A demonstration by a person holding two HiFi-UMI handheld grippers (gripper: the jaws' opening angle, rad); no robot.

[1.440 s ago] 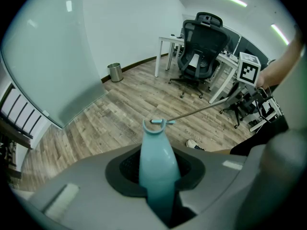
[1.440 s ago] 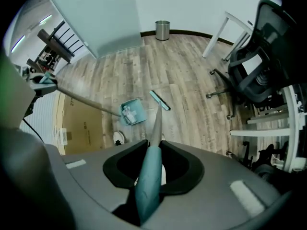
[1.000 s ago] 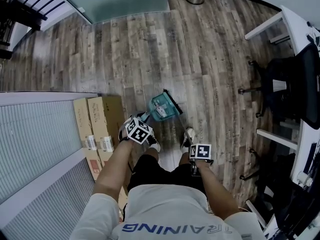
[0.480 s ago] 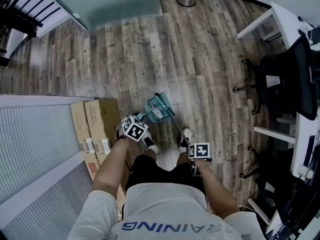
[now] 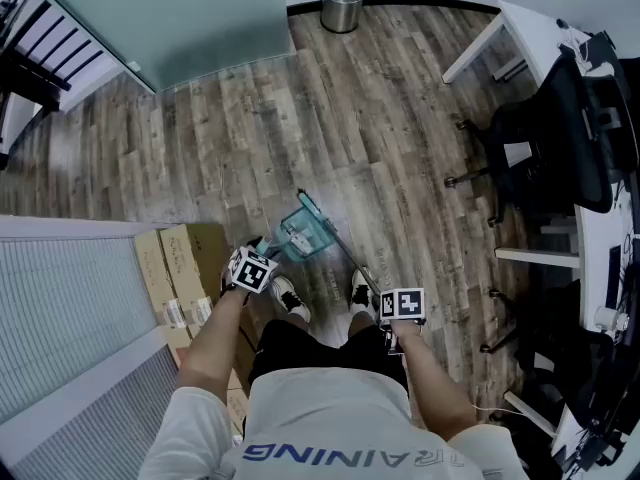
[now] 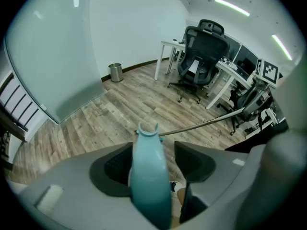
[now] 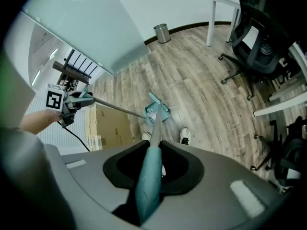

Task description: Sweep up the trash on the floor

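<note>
- Opening at the left gripper (image 6: 153, 163), with the dustpan handle (image 6: 148, 186) between and a gap beside one pad.
- Clamped at the right gripper (image 7: 153, 169) on the broom handle (image 7: 147, 188).
- Cannot tell the broom head from the dustpan (image 5: 300, 236).

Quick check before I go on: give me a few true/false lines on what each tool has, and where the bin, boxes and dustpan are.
1. The right tool is shut on the broom handle. True.
2. The left tool has nothing between its jaws. False: the dustpan handle stands between its jaws, which are opening.
3. The metal bin lies tipped over beside the cardboard boxes. False: it stands upright, well away from them.
4. The cardboard boxes are on the person's left side. True.
5. The dustpan is behind the person's shoes. False: it is in front of them.
</note>
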